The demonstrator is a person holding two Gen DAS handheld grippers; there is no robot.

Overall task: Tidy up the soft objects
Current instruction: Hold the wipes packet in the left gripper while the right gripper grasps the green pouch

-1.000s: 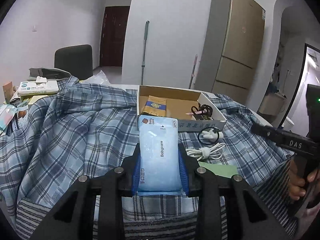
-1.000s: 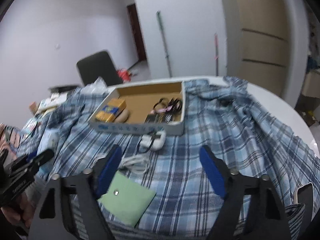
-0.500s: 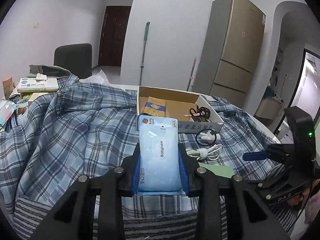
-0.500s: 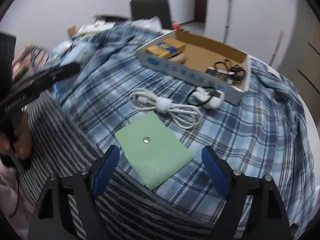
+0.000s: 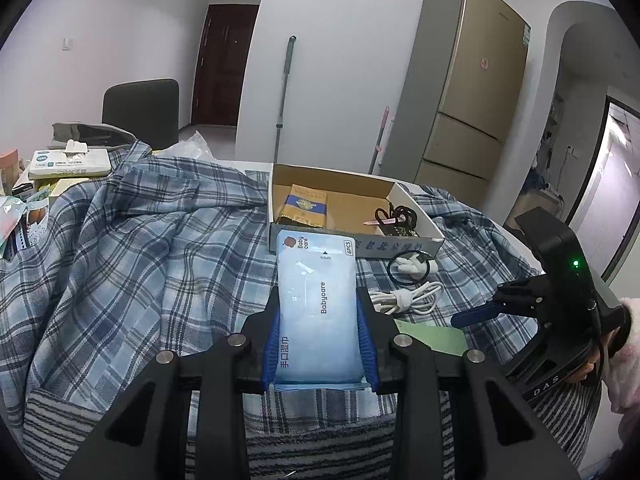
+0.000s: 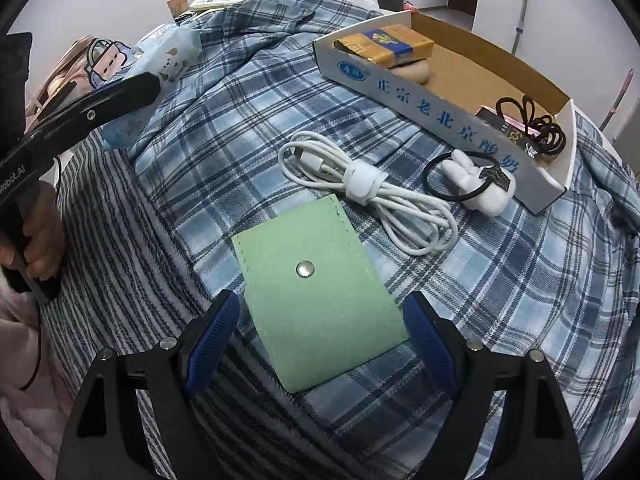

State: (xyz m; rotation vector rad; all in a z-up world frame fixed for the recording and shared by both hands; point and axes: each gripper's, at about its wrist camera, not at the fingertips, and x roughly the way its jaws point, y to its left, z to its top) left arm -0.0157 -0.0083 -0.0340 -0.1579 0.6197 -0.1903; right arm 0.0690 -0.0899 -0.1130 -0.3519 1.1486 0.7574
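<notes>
Green pouch point(image 6: 320, 296) between wide right jaws, untouched.

the left gripper point(image 5: 320, 344) points forward and a little down, its blue pads point(image 5: 271, 344) pressed on both long sides of a wipes pack point(image 5: 318, 320) held out ahead. the right gripper point(image 6: 320, 332) tilts steeply down, jaws wide and just opened further, one pad point(image 6: 210, 330) on each side of a green pouch point(image 6: 316, 288), not pressing it. a hand point(image 6: 38, 240) grips the left handle; a pink sleeve point(image 5: 624, 360) shows behind the right one.
</notes>
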